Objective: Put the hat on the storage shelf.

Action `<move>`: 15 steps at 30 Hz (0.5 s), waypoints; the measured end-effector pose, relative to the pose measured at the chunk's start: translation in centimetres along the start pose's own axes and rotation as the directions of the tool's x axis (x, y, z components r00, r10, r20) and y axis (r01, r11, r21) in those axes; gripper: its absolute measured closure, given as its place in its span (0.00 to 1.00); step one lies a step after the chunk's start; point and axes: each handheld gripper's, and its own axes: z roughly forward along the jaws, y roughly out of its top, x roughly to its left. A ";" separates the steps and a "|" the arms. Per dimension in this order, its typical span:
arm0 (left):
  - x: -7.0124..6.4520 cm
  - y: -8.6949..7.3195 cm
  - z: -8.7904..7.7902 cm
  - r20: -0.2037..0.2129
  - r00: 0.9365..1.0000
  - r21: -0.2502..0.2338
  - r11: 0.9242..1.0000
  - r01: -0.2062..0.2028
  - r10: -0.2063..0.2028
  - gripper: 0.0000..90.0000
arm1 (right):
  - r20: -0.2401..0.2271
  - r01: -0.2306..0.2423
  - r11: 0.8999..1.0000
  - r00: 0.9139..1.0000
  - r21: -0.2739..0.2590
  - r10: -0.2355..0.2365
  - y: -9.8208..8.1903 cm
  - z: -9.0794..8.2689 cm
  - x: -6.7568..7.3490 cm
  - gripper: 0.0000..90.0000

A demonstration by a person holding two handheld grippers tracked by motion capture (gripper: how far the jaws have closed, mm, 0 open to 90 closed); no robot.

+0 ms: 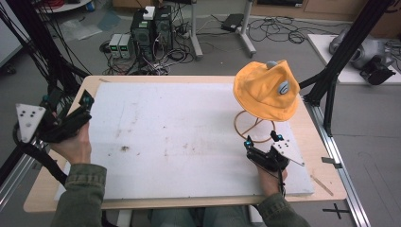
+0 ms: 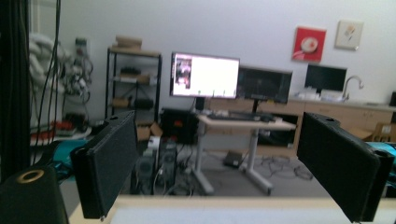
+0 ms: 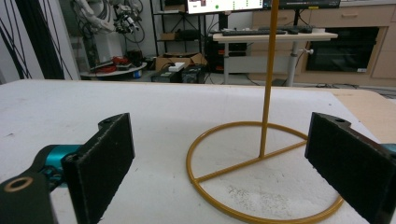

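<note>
Hat (image 1: 265,90) crown up, on stand (image 3: 266,84) with upright pole

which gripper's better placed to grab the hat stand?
Right. The right gripper sits open just short of the gold stand, whose ring base lies ahead of its jaws. The left gripper is at the table's far left edge.

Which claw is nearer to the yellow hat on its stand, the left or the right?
Right. The right claw sits just in front of the stand under the hat; the left claw is at the table's far left edge.
</note>
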 end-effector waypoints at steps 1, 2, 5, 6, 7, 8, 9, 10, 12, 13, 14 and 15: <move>0.0 -0.9 -0.1 -0.009 1.000 0.020 1.000 -0.002 0.003 0.15 | -0.001 -0.001 1.000 1.000 -0.001 0.001 0.0 0.0 0.0 0.09; 0.0 -1.8 -0.1 -0.014 1.000 0.040 0.999 -0.001 0.002 0.15 | 0.000 -0.005 1.000 1.000 -0.003 0.005 0.0 0.0 0.0 0.09; -0.4 -4.0 -0.3 -0.026 1.000 0.082 0.997 0.001 0.001 0.15 | 0.011 -0.007 1.000 1.000 -0.008 0.008 0.1 0.0 -0.1 0.09; -0.6 -4.7 -0.4 -0.031 0.999 0.106 0.994 -0.001 0.004 0.15 | 0.013 -0.008 1.000 1.000 -0.007 0.008 0.1 0.0 -0.3 0.09; -0.7 -5.2 -0.4 -0.032 0.999 0.126 0.992 -0.005 0.009 0.15 | 0.018 -0.009 1.000 1.000 -0.011 0.009 0.1 0.0 -0.3 0.09; -0.9 -5.8 -0.5 -0.031 0.999 0.148 0.989 -0.010 0.015 0.15 | 0.021 -0.012 1.000 1.000 -0.011 0.012 0.1 0.0 -0.4 0.09; -1.2 -6.6 -0.6 -0.028 0.999 0.182 0.983 -0.028 0.034 0.15 | 0.024 -0.018 1.000 1.000 -0.013 0.018 0.2 0.0 -0.5 0.09; -1.4 -7.0 -0.7 -0.027 0.998 0.195 0.980 -0.042 0.048 0.15 | 0.030 -0.023 1.000 0.999 -0.015 0.023 0.2 -0.1 -0.6 0.09; -1.5 -7.9 -1.1 -0.039 0.997 0.219 0.974 -0.062 0.072 0.15 | 0.040 -0.021 1.000 0.999 -0.020 0.021 0.2 -0.1 -0.8 0.09; -1.5 -8.2 -1.3 -0.055 0.996 0.221 0.974 -0.056 0.069 0.15 | 0.042 -0.031 0.999 0.999 -0.018 0.032 0.2 -0.2 -0.8 0.09; -1.3 -8.6 -1.6 -0.069 0.996 0.219 0.974 -0.048 0.065 0.15 | 0.047 -0.027 0.999 0.999 -0.022 0.028 0.2 -0.2 -1.0 0.09; -1.2 -8.8 -1.8 -0.075 0.995 0.221 0.974 -0.046 0.064 0.15 | 0.055 -0.028 0.999 0.998 -0.028 0.029 0.2 -0.2 -1.1 0.09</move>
